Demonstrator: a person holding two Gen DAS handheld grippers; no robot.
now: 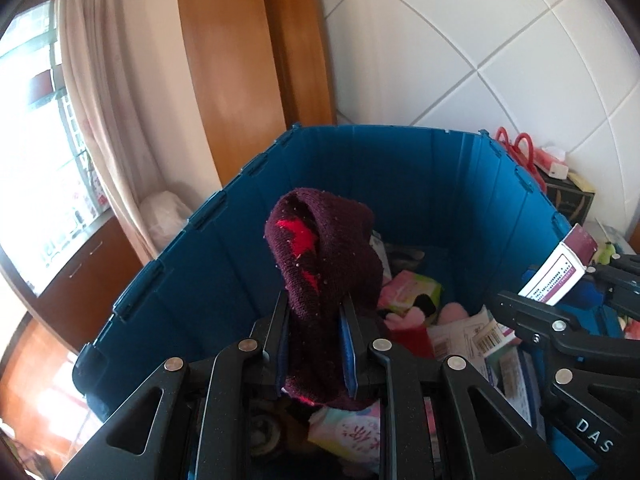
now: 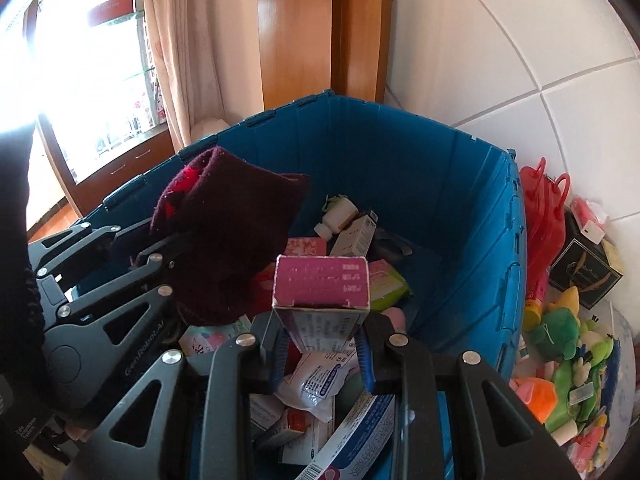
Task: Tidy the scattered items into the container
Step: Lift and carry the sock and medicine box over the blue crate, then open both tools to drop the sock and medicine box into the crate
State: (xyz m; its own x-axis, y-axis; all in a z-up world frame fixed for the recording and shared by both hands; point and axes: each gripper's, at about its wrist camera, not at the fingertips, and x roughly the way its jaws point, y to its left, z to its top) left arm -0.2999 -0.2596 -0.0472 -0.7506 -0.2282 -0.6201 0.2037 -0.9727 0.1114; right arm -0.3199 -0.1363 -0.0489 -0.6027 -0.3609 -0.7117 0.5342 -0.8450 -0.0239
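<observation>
A blue plastic crate (image 1: 420,184) (image 2: 460,200) holds several boxes, packets and soft toys. My left gripper (image 1: 314,320) is shut on a dark maroon knit sock with red marks (image 1: 320,248), held above the crate's inside; the sock also shows in the right wrist view (image 2: 228,240). My right gripper (image 2: 322,340) is shut on a pink-and-white carton (image 2: 320,292), held over the crate's contents. In the left wrist view that carton (image 1: 560,276) and the right gripper's black arms are at the right.
Outside the crate at the right lie a red bag (image 2: 540,208), a dark box (image 2: 584,272), green and orange soft toys (image 2: 560,340). A white tiled wall (image 2: 520,40) stands behind. A wooden panel (image 2: 296,32), curtain (image 2: 180,40) and window are at the left.
</observation>
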